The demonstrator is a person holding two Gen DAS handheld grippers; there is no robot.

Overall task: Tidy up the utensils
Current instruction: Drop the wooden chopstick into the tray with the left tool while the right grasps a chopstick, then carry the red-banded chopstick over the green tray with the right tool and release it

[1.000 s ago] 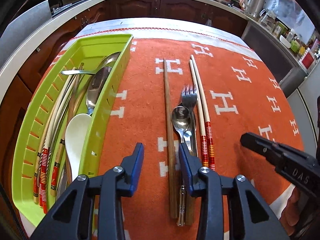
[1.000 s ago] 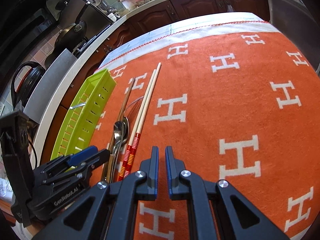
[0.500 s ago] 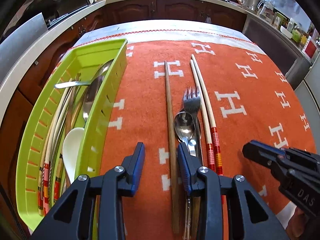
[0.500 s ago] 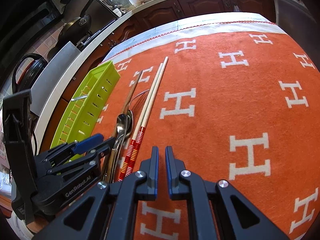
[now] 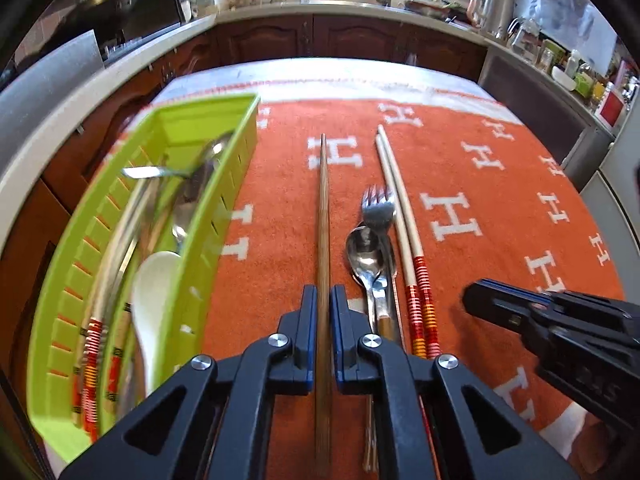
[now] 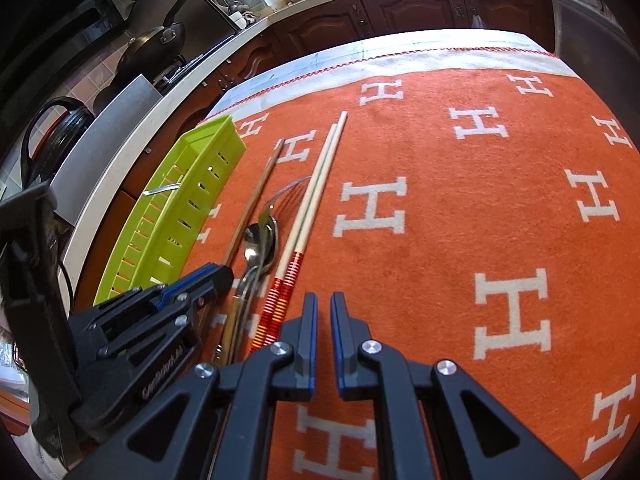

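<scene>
A brown wooden chopstick [image 5: 323, 208] lies lengthwise on the orange cloth [image 5: 460, 168]. My left gripper [image 5: 323, 296] is closing on it, and both blue pads press its sides near the handle end. Right of it lie a metal spoon [image 5: 362, 248], a fork [image 5: 376, 208] and a pair of pale chopsticks with red-banded ends [image 5: 400, 208]. The green slotted tray [image 5: 224, 216] at the left holds several utensils, among them a white spoon [image 5: 156, 292]. My right gripper [image 6: 324, 304] hovers shut over bare cloth with nothing between its fingers. It also shows in the left wrist view [image 5: 480, 300].
The cloth covers a table. A white counter [image 6: 160, 96] curves around the table's far side and left. Pans and a kettle stand on the counter at the left, dark wood cabinets sit below it, and bottles and jars line its right end.
My left gripper's jaws closed from wide apart onto the brown chopstick, after shifting a little to the right so that it lay between them. The right gripper stayed put.
</scene>
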